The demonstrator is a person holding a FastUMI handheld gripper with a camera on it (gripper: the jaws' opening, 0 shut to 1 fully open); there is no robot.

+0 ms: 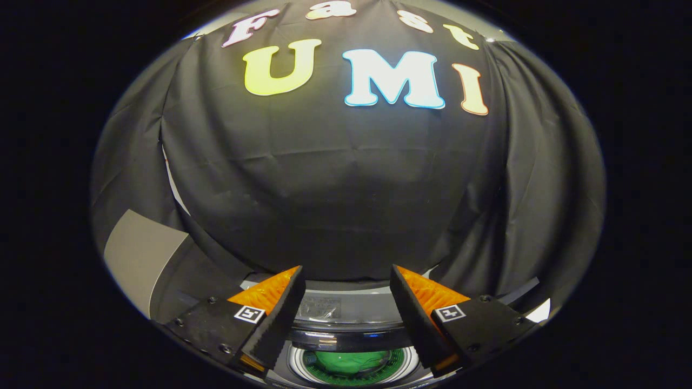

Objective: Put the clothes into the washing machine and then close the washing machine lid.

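One green garment [351, 361] lies inside the washing machine's drum [354, 373], seen through the round opening below and between the gripper's fingers. Ringing that opening is the machine's pale rim [346, 310], with a darker glossy band just above the drum that may be the lid, though its position cannot be told. Above the drum, the gripper [347, 281] hangs with its fingers spread wide, nothing held between them. Beyond the machine hangs the booth's black cloth wall [335, 178].
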